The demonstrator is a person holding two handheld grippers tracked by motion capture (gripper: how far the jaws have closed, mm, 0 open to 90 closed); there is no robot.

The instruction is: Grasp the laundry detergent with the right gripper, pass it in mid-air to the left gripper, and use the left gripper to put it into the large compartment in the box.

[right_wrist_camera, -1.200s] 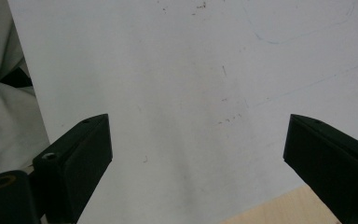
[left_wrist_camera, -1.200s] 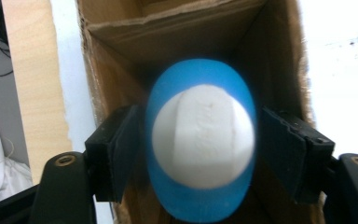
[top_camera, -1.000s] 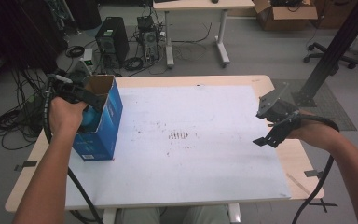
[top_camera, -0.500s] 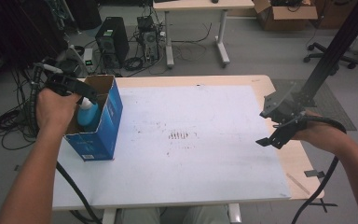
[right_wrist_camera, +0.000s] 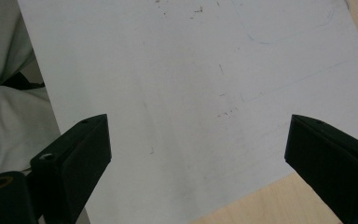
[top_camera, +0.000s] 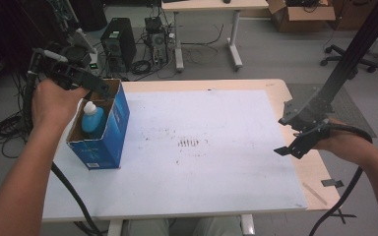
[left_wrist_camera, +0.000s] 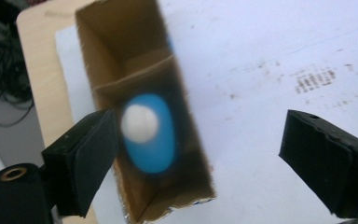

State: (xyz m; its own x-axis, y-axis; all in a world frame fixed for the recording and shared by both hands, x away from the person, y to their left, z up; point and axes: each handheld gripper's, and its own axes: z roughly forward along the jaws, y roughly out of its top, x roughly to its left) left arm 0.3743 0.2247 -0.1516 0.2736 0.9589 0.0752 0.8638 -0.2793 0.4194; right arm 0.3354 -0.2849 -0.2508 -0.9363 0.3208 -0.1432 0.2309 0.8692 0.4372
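The left claw (top_camera: 101, 88) hovers above the open blue box (top_camera: 109, 132) near the tabletop's (top_camera: 236, 187) left edge, its jaws having just been opening, released with nothing between them. A blue bottle (left_wrist_camera: 149, 133) with a white cap stands upright inside the box. The right claw (top_camera: 295, 140) hangs released over the tabletop's right edge, empty.

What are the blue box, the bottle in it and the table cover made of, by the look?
Blue box: cardboard, going by the raw brown inner walls and torn top edge; printed blue outside, slightly glossy.
Bottle: probably plastic, smooth blue body with a white cap; blurred in the left gripper view.
Table cover: matte white sheet, paper or thin board, smudged with dark marks; which one is unclear.
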